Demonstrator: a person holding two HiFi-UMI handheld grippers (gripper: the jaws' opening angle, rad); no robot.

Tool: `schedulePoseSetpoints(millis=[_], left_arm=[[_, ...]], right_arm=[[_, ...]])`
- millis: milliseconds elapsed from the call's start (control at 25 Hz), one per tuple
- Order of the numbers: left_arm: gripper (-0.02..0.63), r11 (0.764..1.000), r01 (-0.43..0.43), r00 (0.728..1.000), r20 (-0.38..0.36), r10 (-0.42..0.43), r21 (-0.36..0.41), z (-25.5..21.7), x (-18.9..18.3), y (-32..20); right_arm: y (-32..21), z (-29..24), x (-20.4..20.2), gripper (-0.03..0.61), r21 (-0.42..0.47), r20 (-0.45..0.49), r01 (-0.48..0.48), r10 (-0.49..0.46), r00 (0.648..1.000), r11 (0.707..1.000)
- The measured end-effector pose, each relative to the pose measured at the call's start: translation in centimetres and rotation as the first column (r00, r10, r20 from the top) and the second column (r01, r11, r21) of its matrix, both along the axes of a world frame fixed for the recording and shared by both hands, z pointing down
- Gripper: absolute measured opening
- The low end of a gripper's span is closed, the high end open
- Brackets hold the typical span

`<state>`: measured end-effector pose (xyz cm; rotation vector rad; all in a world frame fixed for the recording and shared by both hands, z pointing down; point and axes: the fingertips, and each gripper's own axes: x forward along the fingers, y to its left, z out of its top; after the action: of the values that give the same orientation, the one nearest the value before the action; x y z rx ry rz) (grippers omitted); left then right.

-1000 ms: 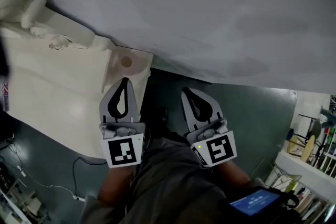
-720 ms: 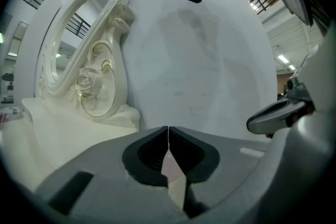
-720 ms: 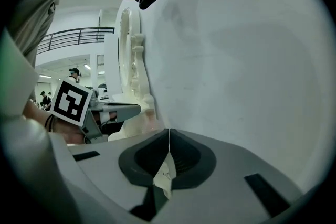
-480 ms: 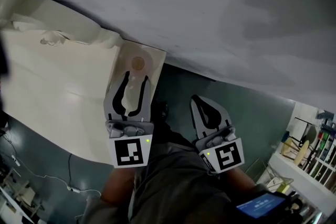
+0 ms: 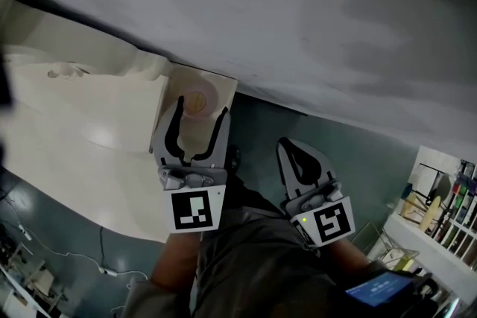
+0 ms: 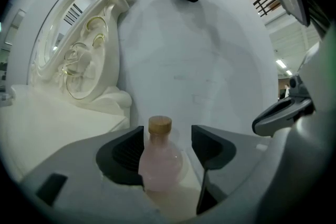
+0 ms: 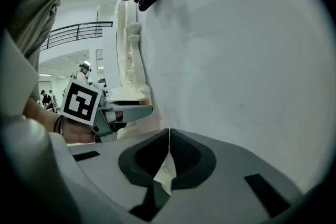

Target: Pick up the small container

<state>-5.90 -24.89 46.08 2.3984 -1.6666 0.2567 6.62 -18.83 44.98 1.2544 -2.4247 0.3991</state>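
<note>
left gripper view: left claw (image 6: 168, 136) opens round the bottle

shut a second ago and short of the counter (image 5: 89, 115) corner, the left claw has come forward and its jaws are opening. the pink corked bottle (image 6: 159, 162) stands between them by the wall, neither pad pressing it. closing on it looks like the next step. the right claw (image 7: 168, 136) is closed on nothing.

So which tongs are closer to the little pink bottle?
Left. The left tongs are opening with the bottle between them; the right tongs are shut, off to its right.
</note>
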Motion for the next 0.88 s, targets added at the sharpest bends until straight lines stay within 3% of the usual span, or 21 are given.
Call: schedulePoseSetpoints(millis=[280,560,880], left_arm=[[0.289,1.000,0.029,0.999,0.016,-0.029,0.007,0.7,-0.3,-1.3],[0.222,0.997,0.079,0.996,0.051,-0.080,0.022,1.0,-0.8,-1.9],[0.199,0.994,0.107,0.994,0.012,-0.107,0.032,0.6,-1.1,-1.9]], right_arm=[[-0.1,-0.7,0.2,0.015,0.029,-0.005,0.005,-0.005,1.000,1.000],[0.3,-0.7,0.6,0.014,0.018,0.000,-0.005,0.005,1.000,1.000],[0.6,-1.0,0.9,0.015,0.026,0.001,-0.014,0.014,1.000,1.000]])
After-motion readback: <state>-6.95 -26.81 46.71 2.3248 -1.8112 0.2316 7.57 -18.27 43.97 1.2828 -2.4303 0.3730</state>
